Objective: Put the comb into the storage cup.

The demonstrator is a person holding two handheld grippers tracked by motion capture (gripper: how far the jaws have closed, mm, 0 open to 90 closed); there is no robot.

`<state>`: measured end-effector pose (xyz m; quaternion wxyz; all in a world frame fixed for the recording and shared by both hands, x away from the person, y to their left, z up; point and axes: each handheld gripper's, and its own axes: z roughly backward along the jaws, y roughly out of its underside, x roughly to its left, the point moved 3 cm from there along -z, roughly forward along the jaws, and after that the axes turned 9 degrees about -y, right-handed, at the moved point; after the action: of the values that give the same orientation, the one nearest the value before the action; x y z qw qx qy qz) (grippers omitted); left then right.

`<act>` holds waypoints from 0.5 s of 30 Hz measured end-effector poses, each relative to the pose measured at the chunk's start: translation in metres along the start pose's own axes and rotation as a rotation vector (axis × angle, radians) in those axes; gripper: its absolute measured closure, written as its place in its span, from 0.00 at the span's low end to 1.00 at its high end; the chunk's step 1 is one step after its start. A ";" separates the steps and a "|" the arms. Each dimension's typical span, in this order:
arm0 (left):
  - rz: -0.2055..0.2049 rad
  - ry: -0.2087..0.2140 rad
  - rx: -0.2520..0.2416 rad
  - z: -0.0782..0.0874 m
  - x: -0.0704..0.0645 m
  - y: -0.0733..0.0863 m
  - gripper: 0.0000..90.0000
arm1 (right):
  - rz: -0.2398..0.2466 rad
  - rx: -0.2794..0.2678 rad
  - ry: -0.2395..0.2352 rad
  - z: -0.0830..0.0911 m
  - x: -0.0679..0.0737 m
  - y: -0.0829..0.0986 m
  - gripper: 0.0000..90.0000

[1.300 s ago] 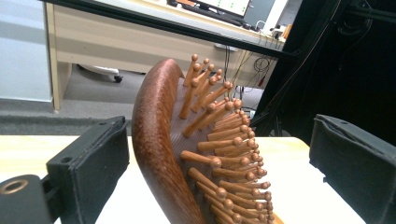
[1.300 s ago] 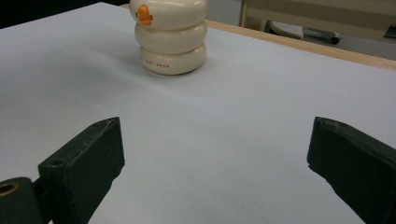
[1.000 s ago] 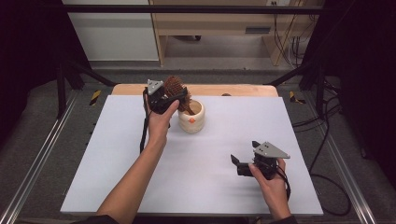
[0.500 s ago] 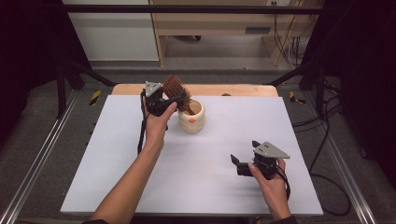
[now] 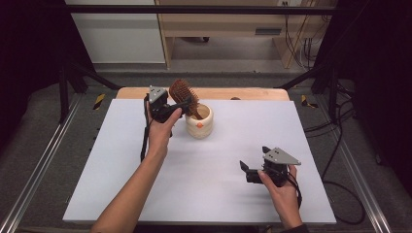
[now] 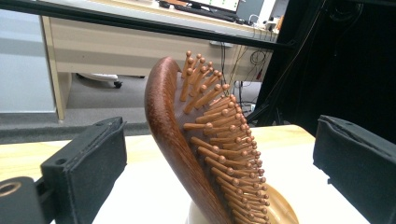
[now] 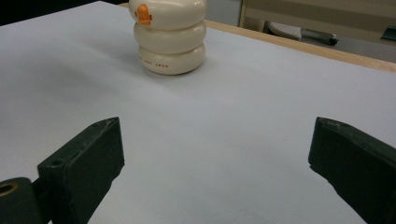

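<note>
A wooden hairbrush [image 6: 187, 140] is seen standing tilted between the two black jaws, which are spread wide with clear gaps on both sides. Its pegs are turned rightward. Its lower end is set in a cream cup [image 6: 280, 210]. A desk [image 6: 116, 42] is visible behind.

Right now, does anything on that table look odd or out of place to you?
Only one thing: a wooden hairbrush stands handle-down in the cream ridged cup, leaning toward the open left gripper. Nothing looks spilled or broken.
</note>
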<state>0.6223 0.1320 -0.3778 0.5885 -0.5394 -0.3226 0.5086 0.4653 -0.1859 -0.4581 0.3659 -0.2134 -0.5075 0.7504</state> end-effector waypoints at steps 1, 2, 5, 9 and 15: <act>0.001 -0.002 0.000 0.000 0.001 0.000 0.03 | 0.003 0.003 -0.002 0.000 0.000 0.000 0.04; 0.003 -0.004 0.000 0.000 0.001 0.000 0.03 | 0.002 0.002 -0.002 0.000 0.000 0.000 0.04; -0.004 -0.005 0.001 0.000 0.002 0.000 0.03 | 0.001 0.000 -0.003 -0.001 0.000 0.000 0.04; -0.007 -0.006 0.001 0.002 0.003 0.000 0.03 | 0.003 0.002 -0.001 -0.001 0.000 0.000 0.04; -0.008 -0.001 -0.008 0.007 0.006 -0.002 0.03 | 0.011 0.005 0.001 -0.002 0.002 0.000 0.04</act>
<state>0.6177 0.1398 -0.3752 0.5880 -0.5402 -0.3271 0.5054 0.4656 -0.1828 -0.4589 0.3626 -0.2156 -0.5041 0.7536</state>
